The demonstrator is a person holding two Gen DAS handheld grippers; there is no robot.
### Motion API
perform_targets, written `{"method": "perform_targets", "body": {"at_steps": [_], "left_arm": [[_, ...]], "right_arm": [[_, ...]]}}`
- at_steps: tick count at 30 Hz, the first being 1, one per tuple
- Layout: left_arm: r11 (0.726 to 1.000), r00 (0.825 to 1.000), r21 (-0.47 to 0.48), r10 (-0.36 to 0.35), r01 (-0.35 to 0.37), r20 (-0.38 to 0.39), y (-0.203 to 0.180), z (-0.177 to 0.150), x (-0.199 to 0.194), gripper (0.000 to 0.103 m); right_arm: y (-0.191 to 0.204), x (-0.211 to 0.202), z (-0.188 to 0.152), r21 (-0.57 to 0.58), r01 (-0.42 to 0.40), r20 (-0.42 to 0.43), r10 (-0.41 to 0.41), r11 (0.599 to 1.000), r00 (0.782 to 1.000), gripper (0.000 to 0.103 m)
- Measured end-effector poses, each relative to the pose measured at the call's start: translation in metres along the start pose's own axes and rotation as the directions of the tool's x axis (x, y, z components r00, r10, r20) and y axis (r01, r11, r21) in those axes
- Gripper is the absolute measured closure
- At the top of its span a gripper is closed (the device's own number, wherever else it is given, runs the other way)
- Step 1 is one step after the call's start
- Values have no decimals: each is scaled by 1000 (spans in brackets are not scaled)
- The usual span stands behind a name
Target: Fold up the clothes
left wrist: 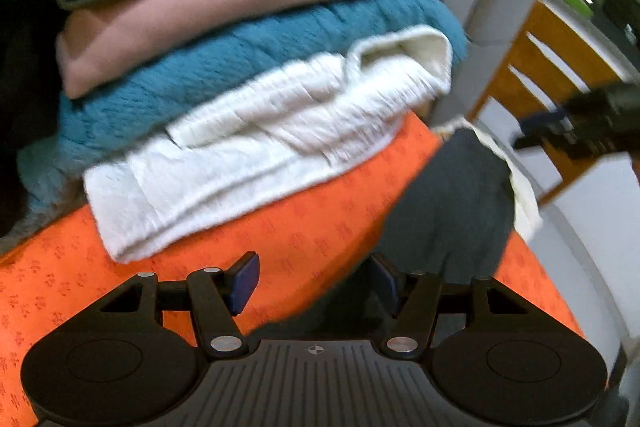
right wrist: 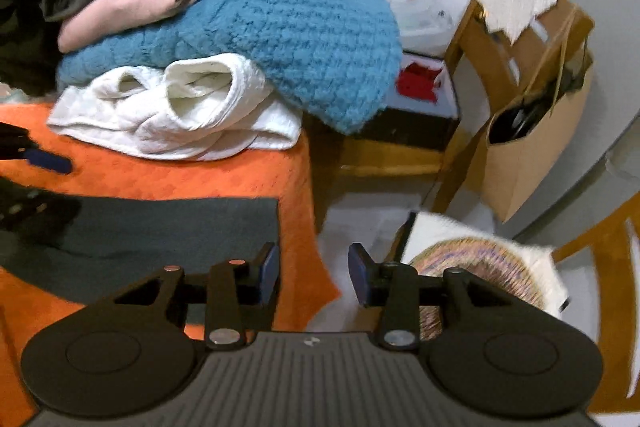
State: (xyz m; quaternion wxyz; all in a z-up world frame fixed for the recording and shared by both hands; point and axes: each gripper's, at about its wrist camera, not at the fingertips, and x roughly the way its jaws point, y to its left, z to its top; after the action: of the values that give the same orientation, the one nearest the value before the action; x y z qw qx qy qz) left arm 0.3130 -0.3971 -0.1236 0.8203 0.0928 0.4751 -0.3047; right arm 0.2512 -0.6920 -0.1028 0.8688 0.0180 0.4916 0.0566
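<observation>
Left wrist view — left gripper [left wrist: 314,281] wide, empty, over orange cloth [left wrist: 304,227]; grey garment [left wrist: 452,203] lies flat, right of it. Right gripper [right wrist: 314,273] parted, empty — folded stack [right wrist: 240,39] beyond.

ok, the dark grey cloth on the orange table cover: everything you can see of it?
The dark grey cloth looks like thin, smooth, plain fabric. It lies flat on the orange table cover, spread as a wide band with a straight, squared edge near the table's corner, in front of the clothes pile. In the left wrist view it runs under the left gripper, whose open fingers hover above it. The right gripper hangs at its end, also open, gripping nothing.
</observation>
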Motion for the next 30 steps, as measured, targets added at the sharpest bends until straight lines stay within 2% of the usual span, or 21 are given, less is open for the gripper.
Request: {"method": "perform_targets", "body": {"at_steps": [3,5,10,11,12,13,15,17,23,24,28,30], "left_arm": [[1000,1000,-16,-13,13,-6,0,-3,-9,40],[1000,1000,-17,-23,23,-9,-3,-8,-19,40],[998,999,-60,-25,24,-20,-7,-32,-57,40],[997,999,-77,-24,22,-20,-7,-39,-65,40],[996,1000,-92,-20,18,-20,-6,-46,-75,39],[995,1000,-103,-8,6,-23,-4,-54,-83,39],[990,1000,-139,22,-24,-22,-1,-68,-102,39],[981,999,-191,41,-43,-16,4,-81,-122,39],[944,991,-304,131,-128,-11,23,-112,-180,39],[936,989,-319,150,-146,-13,27,-117,-190,39],[905,980,-381,201,-189,-8,44,-139,-228,38],[890,976,-407,220,-204,-9,50,-153,-244,38]], "right_arm": [[-1,-1,-9,32,-83,-22,84,996,996,58],[-3,5,-13,71,-109,-32,111,991,993,58],[-17,24,-22,247,-166,-2,172,955,985,60],[-18,23,-24,267,-172,-1,179,948,984,64],[-19,23,-26,286,-178,1,186,942,983,91],[-21,23,-28,305,-185,3,193,934,981,101],[-23,20,-32,337,-182,7,191,924,982,101],[-23,11,-34,341,-131,7,137,931,991,101],[-7,-2,-35,226,-6,-23,11,974,1000,96],[-4,-8,-35,211,4,-19,0,977,1000,92],[5,-45,-42,195,-12,19,9,981,1000,80],[12,-64,-52,184,-21,21,18,983,1000,77]]}}
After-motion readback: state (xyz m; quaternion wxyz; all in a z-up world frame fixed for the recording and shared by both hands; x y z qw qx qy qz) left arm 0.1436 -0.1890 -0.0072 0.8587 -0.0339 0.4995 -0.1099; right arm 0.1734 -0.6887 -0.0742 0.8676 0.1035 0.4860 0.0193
